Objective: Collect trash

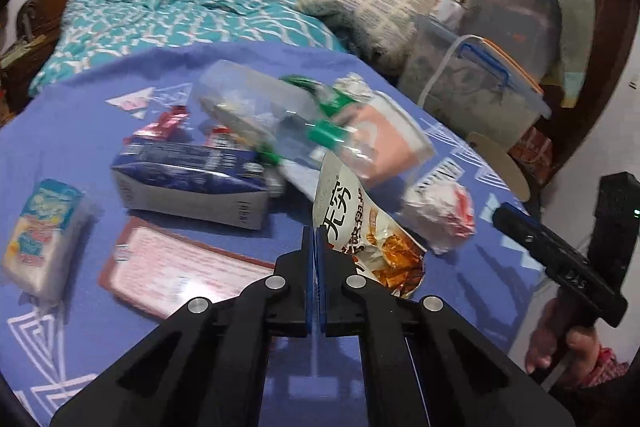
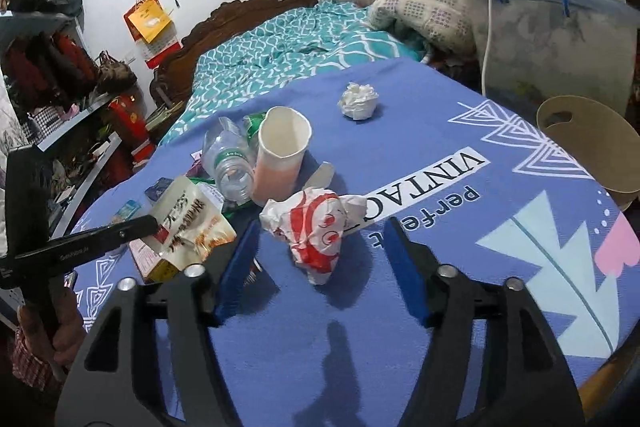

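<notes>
Crinkled foil snack bag pinched by left tool, orange print

My left claw is pinched tight, its blue pads nearly meeting. My right claw hovers with its fingers spread wide, level and forward.

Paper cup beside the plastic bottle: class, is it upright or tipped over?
Upright. The paper cup stands on its base with its open mouth facing up, beside the lying plastic bottle.
</notes>
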The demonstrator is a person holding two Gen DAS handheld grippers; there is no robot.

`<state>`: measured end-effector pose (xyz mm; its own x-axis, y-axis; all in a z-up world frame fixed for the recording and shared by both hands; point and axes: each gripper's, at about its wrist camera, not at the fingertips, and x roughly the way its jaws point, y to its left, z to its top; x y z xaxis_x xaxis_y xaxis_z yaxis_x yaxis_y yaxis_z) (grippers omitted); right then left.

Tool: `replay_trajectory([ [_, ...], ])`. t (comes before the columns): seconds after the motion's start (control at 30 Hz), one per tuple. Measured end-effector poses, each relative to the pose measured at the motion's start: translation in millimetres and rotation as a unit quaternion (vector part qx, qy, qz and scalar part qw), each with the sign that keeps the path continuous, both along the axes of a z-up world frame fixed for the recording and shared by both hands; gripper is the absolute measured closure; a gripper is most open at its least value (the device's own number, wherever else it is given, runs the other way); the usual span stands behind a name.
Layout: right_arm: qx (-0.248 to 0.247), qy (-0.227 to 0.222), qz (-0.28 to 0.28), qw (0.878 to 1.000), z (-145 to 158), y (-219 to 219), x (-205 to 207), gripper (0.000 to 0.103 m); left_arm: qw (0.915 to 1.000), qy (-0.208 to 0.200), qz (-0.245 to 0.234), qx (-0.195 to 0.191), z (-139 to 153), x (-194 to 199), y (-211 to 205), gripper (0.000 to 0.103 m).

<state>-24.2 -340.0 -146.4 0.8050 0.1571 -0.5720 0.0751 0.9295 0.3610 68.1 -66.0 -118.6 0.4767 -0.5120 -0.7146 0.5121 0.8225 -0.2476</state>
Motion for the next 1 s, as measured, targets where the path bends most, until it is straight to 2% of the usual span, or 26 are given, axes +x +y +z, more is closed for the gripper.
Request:
replay_trajectory([
  [0.1,-0.004,0.002,0.006,1.0,-2.0,1.4,1.8,0.031,0.9995,-0.005,-0.03,0.013,-2.1,-11.8,-24.0,0.101],
  [0.23,0.001,0.001,0.014,1.0,-6.7,3.7,4.5,0.03,0.9987,-0.005,-0.042,0.029,-8.2,-19.3,-39.3,0.101],
  [0.57,-0.002,0.026,0.019,0.999,-23.6,6.4,7.7,0.03,0.9991,-0.01,-0.026,0.033,-1.2,-13.9,-41.3,0.1],
  [0.6,-0.002,0.025,0.019,1.0,-23.5,6.4,7.7,0.03,0.9988,-0.017,-0.02,0.041,1.8,-13.1,-42.0,0.089],
  [0.63,-0.003,0.024,0.018,1.0,-23.3,6.6,7.0,0.03,0.9986,-0.022,-0.016,0.044,4.8,-12.9,-41.6,0.066],
  [0.7,-0.005,0.023,0.018,1.0,-22.1,6.6,5.1,0.03,0.9982,-0.045,0.0,0.04,13.4,-14.8,-35.4,0.05],
  [0.87,-0.006,0.03,0.028,0.999,-22.4,8.1,3.8,0.031,0.9979,-0.055,0.028,0.023,31.2,-17.9,-9.3,0.045],
  [0.93,-0.009,0.03,0.032,0.999,-22.2,9.8,1.6,0.031,0.9992,-0.037,0.018,0.002,33.7,-22.1,-0.8,0.046],
  [1.0,-0.01,0.03,0.034,0.999,-21.7,10.0,-0.2,0.036,0.9998,-0.016,0.002,-0.007,29.6,-27.9,1.2,0.046],
])
